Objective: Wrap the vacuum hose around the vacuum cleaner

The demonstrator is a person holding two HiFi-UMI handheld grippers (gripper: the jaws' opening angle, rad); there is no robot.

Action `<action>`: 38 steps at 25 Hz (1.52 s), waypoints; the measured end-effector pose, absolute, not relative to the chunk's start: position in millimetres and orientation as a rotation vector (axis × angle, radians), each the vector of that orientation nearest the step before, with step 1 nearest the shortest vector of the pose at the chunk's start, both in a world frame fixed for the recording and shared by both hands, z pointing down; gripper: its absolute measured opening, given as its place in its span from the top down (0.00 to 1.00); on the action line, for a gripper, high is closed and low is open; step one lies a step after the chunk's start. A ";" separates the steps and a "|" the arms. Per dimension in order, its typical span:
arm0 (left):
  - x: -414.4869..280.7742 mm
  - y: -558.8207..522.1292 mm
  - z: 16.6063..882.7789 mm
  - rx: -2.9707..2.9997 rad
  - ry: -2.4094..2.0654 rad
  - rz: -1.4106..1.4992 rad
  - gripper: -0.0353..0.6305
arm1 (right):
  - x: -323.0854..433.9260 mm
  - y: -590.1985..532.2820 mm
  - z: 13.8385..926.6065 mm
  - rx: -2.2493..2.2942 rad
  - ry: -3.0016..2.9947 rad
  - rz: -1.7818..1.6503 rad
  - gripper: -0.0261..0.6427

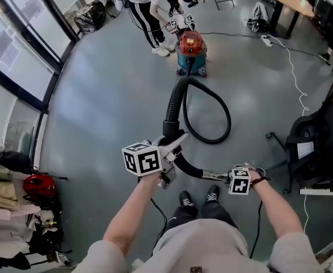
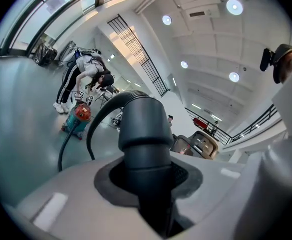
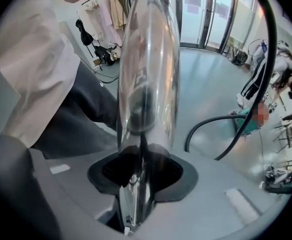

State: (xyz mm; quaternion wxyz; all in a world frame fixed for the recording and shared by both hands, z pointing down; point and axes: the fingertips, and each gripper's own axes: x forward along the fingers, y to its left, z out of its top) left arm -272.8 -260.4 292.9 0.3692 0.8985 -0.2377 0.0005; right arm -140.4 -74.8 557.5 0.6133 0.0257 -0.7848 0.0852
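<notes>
Vacuum cleaner [image 1: 191,51] stands well ahead, its vacuum hose [image 1: 172,104] looping slack across the floor [image 1: 109,95]. We clamp left gripper [image 1: 172,147] on the hose cuff [image 2: 143,134], right gripper [image 1: 227,177] on the chrome wand [image 3: 148,84]; we should walk closer, coiling evenly.

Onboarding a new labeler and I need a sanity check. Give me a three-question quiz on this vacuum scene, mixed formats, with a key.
1. True or false: the hose is already wound around the vacuum cleaner.
2. What is the right gripper clamped on? A) a shiny metal tube B) a power cord C) nothing
3. Short answer: which gripper clamps the dark hose cuff?

Key
1. False: the hose lies in a loose loop on the floor, in front of the vacuum cleaner.
2. A
3. The left gripper.
</notes>
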 end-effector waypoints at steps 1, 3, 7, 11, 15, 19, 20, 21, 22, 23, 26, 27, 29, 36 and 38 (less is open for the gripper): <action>-269.8 -260.9 290.1 2.316 -0.616 0.021 0.78 | -139.7 -77.6 557.0 0.074 -1.821 0.194 0.73; -266.8 -261.2 292.3 2.323 -0.632 0.106 0.78 | -132.4 -83.9 555.9 0.105 -1.832 0.177 0.73; -273.3 -261.7 304.5 2.276 -0.641 0.160 0.78 | -115.0 -99.9 550.4 0.147 -1.829 0.107 0.73; -265.0 -266.6 301.6 2.212 -0.644 0.035 0.79 | -104.0 -108.8 549.8 0.197 -1.861 0.131 0.72; -256.7 -270.7 294.1 2.206 -0.670 -0.010 0.80 | -107.3 -112.9 555.4 0.277 -1.884 0.151 0.70; -250.6 -276.2 282.9 2.225 -0.708 -0.052 0.80 | -116.5 -119.4 562.1 0.360 -1.896 0.179 0.69; -248.5 -278.0 279.7 2.232 -0.715 -0.058 0.81 | -119.9 -120.6 563.2 0.371 -1.902 0.185 0.69; -246.2 -279.5 276.3 2.240 -0.718 -0.061 0.81 | -123.5 -121.3 564.0 0.377 -1.908 0.189 0.69; -243.7 -280.9 273.3 2.248 -0.719 -0.064 0.81 | -127.0 -121.7 564.8 0.383 -1.915 0.193 0.69; -241.5 -282.0 271.1 2.254 -0.719 -0.066 0.81 | -130.1 -121.9 565.6 0.387 -1.922 0.197 0.69; -236.1 -283.7 269.0 2.263 -0.709 -0.060 0.81 | -132.8 -123.3 568.0 0.399 -1.933 0.211 0.68; -235.0 -284.2 270.2 2.263 -0.708 -0.056 0.81 | -130.5 -123.6 568.5 0.405 -1.933 0.217 0.67; -233.8 -285.7 274.3 2.261 -0.718 -0.046 0.81 | -122.1 -122.9 568.3 0.417 -1.929 0.225 0.61; -234.9 -295.6 290.0 2.261 -0.749 0.004 0.81 | -80.4 -121.4 528.1 0.701 -2.013 0.392 0.50; -239.7 -300.7 293.1 2.248 -0.762 -0.011 0.82 | -77.4 -124.1 519.7 0.866 -2.098 0.614 0.50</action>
